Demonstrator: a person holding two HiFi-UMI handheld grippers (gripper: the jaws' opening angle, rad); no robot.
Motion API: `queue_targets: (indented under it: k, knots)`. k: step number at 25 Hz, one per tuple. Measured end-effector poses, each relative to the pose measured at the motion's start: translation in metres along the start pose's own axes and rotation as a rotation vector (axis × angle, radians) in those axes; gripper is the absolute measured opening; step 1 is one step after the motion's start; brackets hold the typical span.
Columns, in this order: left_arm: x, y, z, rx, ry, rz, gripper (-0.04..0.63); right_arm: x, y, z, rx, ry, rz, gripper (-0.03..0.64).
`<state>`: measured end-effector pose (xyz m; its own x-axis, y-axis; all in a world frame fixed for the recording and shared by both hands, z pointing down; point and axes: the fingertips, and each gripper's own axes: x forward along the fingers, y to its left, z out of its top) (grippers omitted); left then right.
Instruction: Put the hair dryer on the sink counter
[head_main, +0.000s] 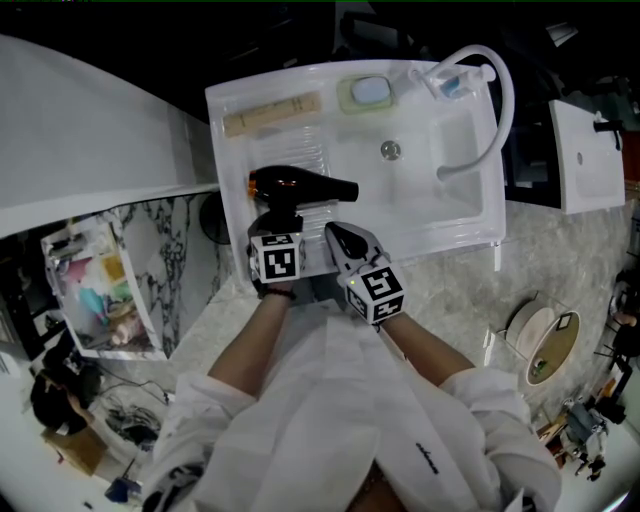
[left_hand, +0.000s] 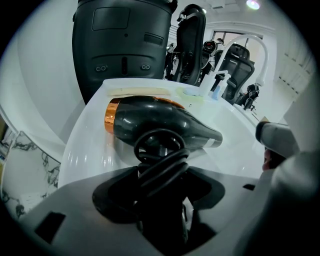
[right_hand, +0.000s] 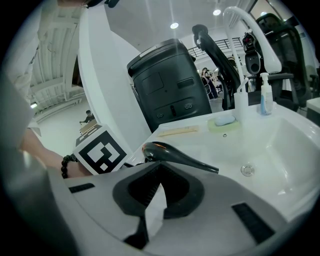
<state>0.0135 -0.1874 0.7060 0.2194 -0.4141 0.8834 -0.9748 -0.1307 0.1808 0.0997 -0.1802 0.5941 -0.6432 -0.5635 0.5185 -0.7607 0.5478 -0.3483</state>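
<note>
A black hair dryer (head_main: 300, 186) with a copper rear end lies on its side on the ribbed drainboard of the white sink counter (head_main: 400, 215), nozzle toward the basin. Its handle, wrapped in black cord, points back at me. My left gripper (head_main: 282, 215) stands open around that handle; in the left gripper view the hair dryer (left_hand: 160, 122) fills the middle and the corded handle sits between the jaws of the left gripper (left_hand: 162, 170), with a pale sliver beside it. My right gripper (head_main: 340, 240) hovers just right of the handle, shut and empty. The right gripper view shows the hair dryer (right_hand: 175, 155) ahead of the right gripper (right_hand: 157, 187).
The basin (head_main: 440, 150) with its drain and a curved white faucet (head_main: 495, 90) take up the counter's right half. A beige comb (head_main: 272, 113), a soap dish (head_main: 370, 92) and a small bottle (head_main: 455, 85) line the back edge. A large black object (left_hand: 122, 45) stands behind.
</note>
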Motion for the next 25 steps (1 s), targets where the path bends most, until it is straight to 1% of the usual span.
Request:
queue_targets:
  k: [8,12,19,25]
  knots:
    - [-0.001,-0.001,0.001,0.01,-0.002,-0.007,0.291,-0.002,-0.001,0.001,0.0,-0.003,-0.002,0.017]
    - [-0.001,-0.002,0.001,-0.001,-0.008,-0.018,0.291,-0.003,-0.002,0.001,0.001,-0.002,-0.003,0.017]
    - [-0.004,-0.001,0.0,0.02,-0.01,-0.021,0.302,-0.002,-0.001,0.002,0.0,-0.005,-0.003,0.017]
    - [-0.012,-0.003,0.001,0.027,-0.019,-0.041,0.302,-0.003,-0.001,0.003,-0.001,-0.009,-0.011,0.017]
